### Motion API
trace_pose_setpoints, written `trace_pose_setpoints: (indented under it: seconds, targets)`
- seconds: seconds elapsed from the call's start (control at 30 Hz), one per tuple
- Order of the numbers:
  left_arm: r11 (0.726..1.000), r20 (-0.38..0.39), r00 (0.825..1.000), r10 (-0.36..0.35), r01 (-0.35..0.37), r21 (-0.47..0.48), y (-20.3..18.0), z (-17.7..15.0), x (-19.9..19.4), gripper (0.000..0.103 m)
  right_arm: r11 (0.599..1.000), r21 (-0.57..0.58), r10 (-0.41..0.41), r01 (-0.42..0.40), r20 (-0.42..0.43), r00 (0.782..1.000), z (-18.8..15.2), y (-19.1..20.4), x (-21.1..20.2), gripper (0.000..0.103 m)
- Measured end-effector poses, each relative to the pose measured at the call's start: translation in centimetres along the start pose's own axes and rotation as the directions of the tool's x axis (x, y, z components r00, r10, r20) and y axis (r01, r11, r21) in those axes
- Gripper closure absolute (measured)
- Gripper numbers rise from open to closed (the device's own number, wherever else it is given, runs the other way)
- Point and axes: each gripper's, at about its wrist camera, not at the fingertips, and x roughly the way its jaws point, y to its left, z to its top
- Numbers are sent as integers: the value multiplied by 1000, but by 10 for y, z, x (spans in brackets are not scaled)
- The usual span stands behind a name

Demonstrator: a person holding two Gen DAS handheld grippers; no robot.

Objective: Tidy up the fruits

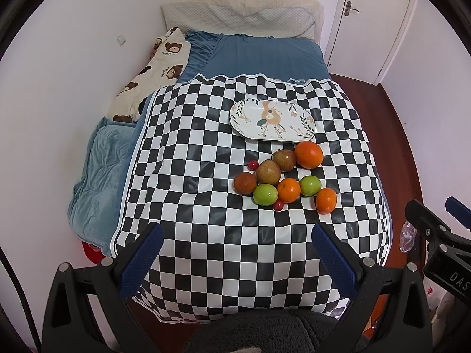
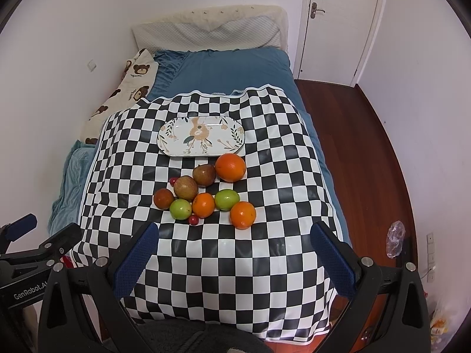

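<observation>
**A:** Bed (image 1: 265,56) first: you have a blue sheet on it, and a black-and-white checkered cloth (image 1: 206,176) spread over its near half. Do you see the plate?

**B:** Yes, one oval floral plate (image 1: 272,120) lies on the cloth, with nothing on it. What do you count in front of it?

**A:** You have ten fruits in one loose cluster, just on the near side of the plate. Three are oranges: the large orange (image 1: 309,154) nearly touching the plate's rim, a middle orange (image 1: 289,190), and a near orange (image 1: 326,200) on the right edge of the group.

**B:** And the green ones?

**A:** Two: a left green fruit (image 1: 265,194) and a right green fruit (image 1: 310,185), one on each side of the middle orange. Three brownish fruits (image 1: 268,172) sit behind them, and two small red fruits (image 1: 278,205) lie at the cluster's edges.

**B:** Where are your claws?

**A:** Your left claw (image 1: 237,257) has its two blue pads wide apart, holding nothing, over the near end of the cloth, well short of the fruit. Your right claw (image 2: 234,257) is likewise spread and empty, at the same end.

**B:** Anything else?

**A:** One white door (image 2: 338,23) stands shut beyond the bed, beside red-brown floor (image 2: 368,161).
</observation>
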Motion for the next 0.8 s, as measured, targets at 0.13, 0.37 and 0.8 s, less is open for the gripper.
trace_pose_setpoints:
  seconds: [0.13,0.37,0.8]
  targets:
    - [1000,1,1000,0,0,1,0,0,0,0,1000,-1,1,-1,1,1000,0,0,0,0]
    - [1000,2,1000,-1,1,-1,1,0,0,0,1000,-1,2,-2,2,1000,0,0,0,0]
    - [1000,4,1000,-3,3,-1,1,-1,-1,0,1000,2,2,-2,3,1000,-2,-3,0,0]
